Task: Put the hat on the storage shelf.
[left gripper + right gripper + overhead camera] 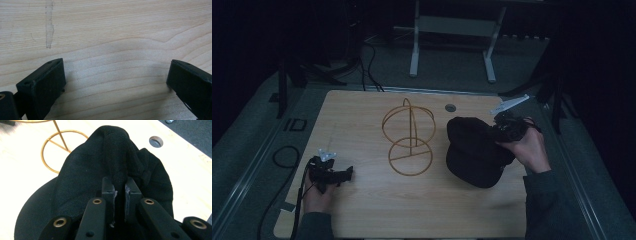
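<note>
At the near left of the wooden table (pixel 362 210), my left gripper (pixel 331 172) rests low over bare boards, its jaws spread wide with nothing between them but wood grain and a pale scuff mark (pixel 49 27) farther up the plank. On the near right, my right gripper (pixel 508 127) is clamped on a fold of the black cap (pixel 474 150); in the right gripper view the jaws stand almost together with a ridge of dark cloth pinched between them, and the fabric rises in a peak just beyond the tips. The cap lies on the right half of the table, its flat brim toward my side and its crown bunched up toward the gripper, so its long axis runs roughly near to far. The gold wire stand (pixel 408 137), a ring base with an upright post and a hooped head, sits at mid-table to the left of the cap, close beside it but not touching as far as I can judge. If the cap is meant for that stand, I judge the move goes leftward, and the right hand (pixel 532 150) is plainly the nearer one. Beyond the cap a round grommet hole (pixel 450 107) marks the far edge. I can read no brand, label or lettering on anything here.
</note>
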A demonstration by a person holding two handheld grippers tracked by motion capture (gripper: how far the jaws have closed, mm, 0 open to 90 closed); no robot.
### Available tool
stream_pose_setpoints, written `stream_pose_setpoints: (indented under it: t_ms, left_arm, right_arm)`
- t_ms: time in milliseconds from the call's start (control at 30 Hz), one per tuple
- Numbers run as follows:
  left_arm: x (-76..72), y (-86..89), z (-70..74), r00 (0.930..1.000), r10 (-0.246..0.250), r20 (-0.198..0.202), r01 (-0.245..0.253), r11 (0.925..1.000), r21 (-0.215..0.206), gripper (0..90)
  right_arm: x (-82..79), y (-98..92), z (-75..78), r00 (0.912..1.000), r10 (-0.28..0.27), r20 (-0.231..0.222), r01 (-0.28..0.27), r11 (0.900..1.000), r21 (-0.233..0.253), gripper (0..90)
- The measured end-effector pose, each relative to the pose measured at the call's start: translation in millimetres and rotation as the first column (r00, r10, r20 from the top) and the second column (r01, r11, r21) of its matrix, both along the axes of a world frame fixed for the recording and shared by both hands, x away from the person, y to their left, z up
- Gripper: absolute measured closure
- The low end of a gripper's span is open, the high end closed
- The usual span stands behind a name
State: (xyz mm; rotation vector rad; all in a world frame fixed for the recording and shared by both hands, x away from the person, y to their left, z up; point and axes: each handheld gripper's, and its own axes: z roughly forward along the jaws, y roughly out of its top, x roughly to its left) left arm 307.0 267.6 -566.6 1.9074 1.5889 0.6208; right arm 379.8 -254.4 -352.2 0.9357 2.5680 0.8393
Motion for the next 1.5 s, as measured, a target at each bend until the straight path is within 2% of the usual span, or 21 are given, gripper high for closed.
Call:
stream_pose_setpoints:
  t_ms: [400,567,900,1100,1167,1500]
  left_arm:
    - [0.0,0.0,0.0,1.0000,0.000,-0.001,0.000,1.0000,0.000,1.8]
    - [0.1,-0.1,0.0,1.0000,-0.001,-0.001,0.001,1.0000,0.001,1.8]
    - [0.2,-0.1,0.1,1.0000,-0.001,-0.001,0.001,1.0000,0.001,1.8]
    - [0.2,-0.1,0.0,1.0000,-0.001,-0.001,0.001,1.0000,0.000,1.8]
    - [0.2,-0.1,0.1,1.0000,-0.001,-0.001,0.001,1.0000,0.001,1.8]
    - [0.2,-0.2,0.0,1.0000,-0.001,0.000,0.001,1.0000,0.000,1.8]
  right_arm:
    - [8.7,-5.5,17.2,0.9999,0.008,0.014,-0.008,1.000,0.020,81.5]
    - [13.6,-8.5,22.8,0.9989,0.045,0.012,-0.045,0.998,0.050,81.4]
    - [21.9,-8.5,33.8,0.9989,0.038,0.029,-0.039,0.997,0.064,81.4]
    - [24.1,-6.1,40.7,0.9985,0.035,0.042,-0.039,0.995,0.087,81.4]
    - [26.5,-3.1,47.1,0.9978,0.037,0.055,-0.042,0.995,0.096,81.4]
    - [30.5,6.0,65.5,0.9959,0.040,0.081,-0.049,0.993,0.105,81.4]
